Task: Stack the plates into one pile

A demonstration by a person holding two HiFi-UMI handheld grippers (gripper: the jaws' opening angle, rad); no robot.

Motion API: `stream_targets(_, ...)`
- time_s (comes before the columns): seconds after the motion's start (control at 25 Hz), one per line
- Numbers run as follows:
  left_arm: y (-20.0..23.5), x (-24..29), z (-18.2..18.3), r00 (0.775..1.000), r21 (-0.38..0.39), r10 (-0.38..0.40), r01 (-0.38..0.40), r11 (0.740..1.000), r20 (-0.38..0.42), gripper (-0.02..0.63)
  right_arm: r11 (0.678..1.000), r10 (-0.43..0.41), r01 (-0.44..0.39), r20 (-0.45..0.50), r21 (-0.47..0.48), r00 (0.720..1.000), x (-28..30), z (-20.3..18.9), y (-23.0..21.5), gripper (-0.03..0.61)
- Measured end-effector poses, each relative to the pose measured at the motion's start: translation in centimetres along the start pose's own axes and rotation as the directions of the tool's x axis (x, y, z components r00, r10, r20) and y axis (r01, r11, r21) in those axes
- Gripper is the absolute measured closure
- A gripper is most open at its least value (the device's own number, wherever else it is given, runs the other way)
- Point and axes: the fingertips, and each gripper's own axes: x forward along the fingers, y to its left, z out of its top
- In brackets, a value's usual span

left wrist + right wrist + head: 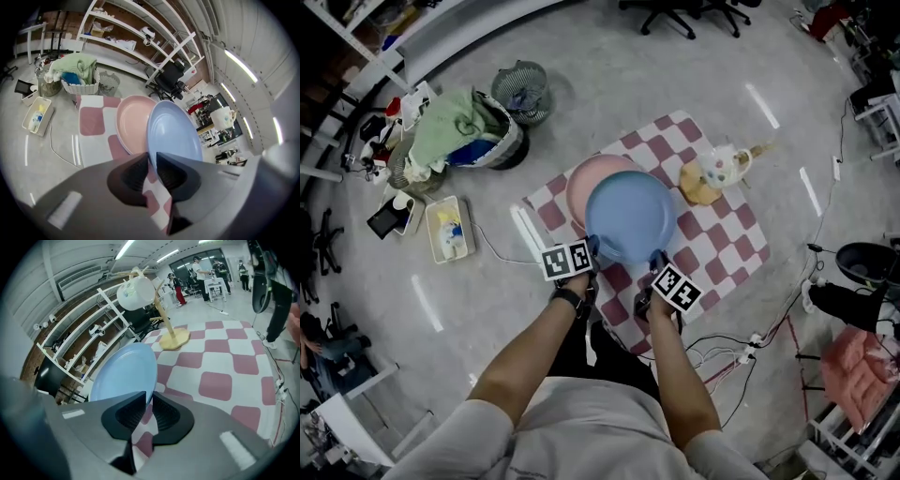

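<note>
**Head view: blue plate held by both tools over pink plate**

Blue plate (630, 216) sits above the checkered table (727, 234), gripped at its near rim on two sides. It overlaps the near-right part of the pink plate (586, 183), which lies flat on the cloth. Can't tell whether the two plates touch.

Left tool (592, 248) is clamped on the blue plate's near-left edge. In the left gripper view the rim runs straight down btwn the jaws, w/ both dark pads closed against it. The plate looks tilted there, w/ the pink plate showing behind and to its left.

Right tool (656, 261) is clamped on the near-right edge. In the right gripper view the rim is pinched btwn the jaws the same way, and the plate slants up and away to the left.

Elsewhere on the table, toward the far-right corner, a wooden mug stand (698, 185) carries a white mug (719, 167), well apart from the plates.

On the floor left of the table: a basket w/ green cloth (464, 131), a wire bin (521, 91) and a white tray (448, 228).
</note>
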Motion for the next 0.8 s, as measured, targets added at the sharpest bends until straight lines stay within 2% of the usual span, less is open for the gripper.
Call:
stream_targets(0.36,4.3,0.5,3.8,1.0,-0.031,0.023,-0.023,0.999,-0.007,0.566,0.999,0.004,-0.007,-0.051,-0.053,0.999,4.4,-0.5,4.4,0.526)
stream_targets(0.8,6.0,2.1,6.6,0.999,-0.003,0.017,-0.017,1.0,-0.028,0.566,0.995,0.0,-0.009,-0.087,-0.102,0.996,7.8,-0.5,6.2,0.525)
